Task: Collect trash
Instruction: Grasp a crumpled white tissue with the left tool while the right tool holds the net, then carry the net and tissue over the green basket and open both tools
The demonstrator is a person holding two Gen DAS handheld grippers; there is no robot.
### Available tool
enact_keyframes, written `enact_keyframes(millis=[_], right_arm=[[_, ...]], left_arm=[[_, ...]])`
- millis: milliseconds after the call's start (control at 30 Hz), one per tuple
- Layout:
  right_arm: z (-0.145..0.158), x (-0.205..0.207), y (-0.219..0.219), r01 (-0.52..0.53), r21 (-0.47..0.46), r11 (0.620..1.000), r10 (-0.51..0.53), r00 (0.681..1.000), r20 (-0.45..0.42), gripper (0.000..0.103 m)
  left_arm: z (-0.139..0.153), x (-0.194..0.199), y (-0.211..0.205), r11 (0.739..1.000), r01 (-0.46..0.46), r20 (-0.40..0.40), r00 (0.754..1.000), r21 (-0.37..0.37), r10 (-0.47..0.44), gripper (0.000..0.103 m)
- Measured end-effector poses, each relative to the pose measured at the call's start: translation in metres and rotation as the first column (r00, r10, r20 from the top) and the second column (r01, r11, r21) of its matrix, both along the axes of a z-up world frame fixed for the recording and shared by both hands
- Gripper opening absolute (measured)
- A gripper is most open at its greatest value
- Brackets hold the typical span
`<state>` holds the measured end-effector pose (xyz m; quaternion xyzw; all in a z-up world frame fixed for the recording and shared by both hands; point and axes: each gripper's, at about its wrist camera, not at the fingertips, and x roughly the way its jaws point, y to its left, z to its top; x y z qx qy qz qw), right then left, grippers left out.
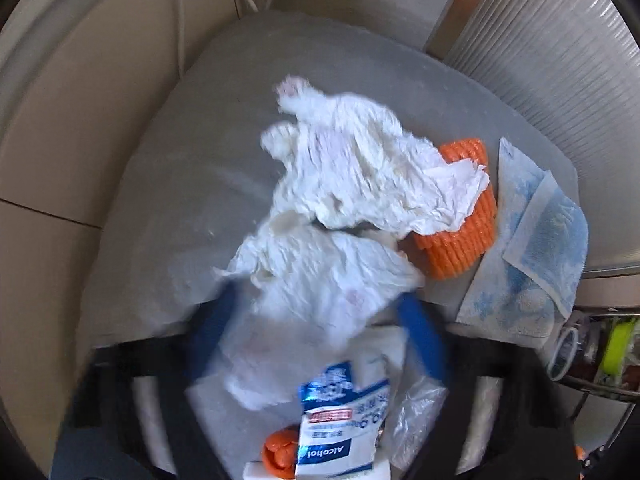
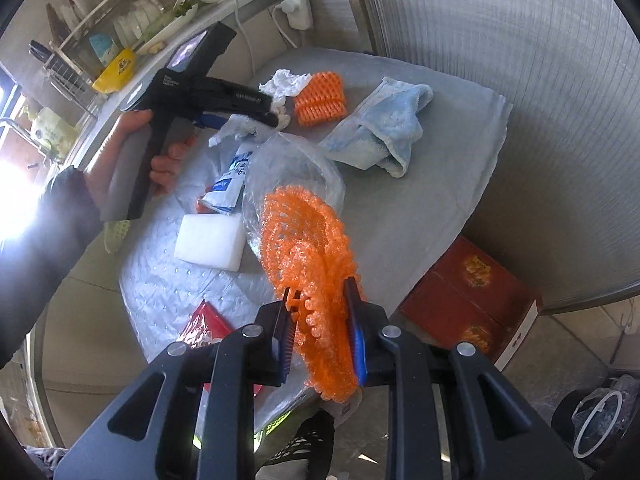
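Here, in the left wrist view, we see the left tongs [image 1: 320, 320] pointing straight down over a crumpled white tissue [image 1: 320, 292] on the grey cloth-covered worktop [image 1: 168, 184]. The blue pads flank the tissue on both sides; motion blur hides whether they press on it, so we cannot tell if the grip is made. We take the crumpled white tissue as our landmark. A second white tissue [image 1: 360, 176] touches its far edge. An orange ribbed piece [image 1: 460, 236] lies just beside it on the right, and a blue towel [image 1: 532, 240] lies beyond that. An alcohol wipe packet [image 1: 340, 432] lies nearer the camera, with a clear plastic wrapper [image 1: 416, 420] beside it.

In the right wrist view, the right tongs [image 2: 318, 312] are clamped on an orange foam net [image 2: 308, 248], held above the worktop, well apart from the crumpled tissue and nearer the camera. A white foam block [image 2: 210, 246], a clear plastic bag [image 2: 296, 168] and a red packet [image 2: 204, 320] lie between. A red box [image 2: 472, 304] stands on the floor.

We judge the step in hand to be gathering: one item secured on the right, the tissue being taken on the left. The next move calls for a firm closure on the tissue, then a lift clear of the second tissue. No bin is clearly identifiable.
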<state>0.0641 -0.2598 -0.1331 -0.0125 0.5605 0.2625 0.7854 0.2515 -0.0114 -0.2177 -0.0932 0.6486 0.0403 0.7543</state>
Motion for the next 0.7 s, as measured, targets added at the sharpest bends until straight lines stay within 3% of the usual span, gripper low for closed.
enact_keyframes(millis=[33,67,133,167,533,700], right_arm=[[-0.001,0.000,0.000,0.002,0.000,1.000,-0.002,1.000,-0.002,0.024],[-0.003,0.000,-0.001,0.004,-0.001,1.000,-0.004,1.000,-0.005,0.024],[-0.004,-0.001,-0.001,0.006,-0.003,1.000,-0.006,1.000,-0.010,0.024],[-0.005,-0.002,-0.002,0.007,-0.003,1.000,-0.007,1.000,-0.012,0.024],[-0.007,-0.019,0.005,0.006,-0.005,1.000,-0.007,1.000,-0.014,0.024],[0.008,-0.036,0.019,-0.004,0.000,1.000,0.004,1.000,0.023,0.024]], left_arm=[[-0.003,0.000,0.004,0.999,-0.018,-0.008,1.000,-0.033,0.017,0.038],[-0.003,-0.002,0.007,0.998,-0.031,0.000,1.000,-0.061,0.031,0.034],[0.001,-0.006,0.010,0.997,-0.037,0.018,0.999,-0.069,0.038,0.011],[0.002,-0.007,0.010,0.997,-0.031,0.023,0.999,-0.064,0.033,0.008],[0.059,-0.047,0.024,0.996,-0.005,0.136,0.991,-0.094,0.018,0.008],[0.099,-0.102,0.025,0.997,0.028,0.189,0.982,-0.068,-0.015,0.008]])
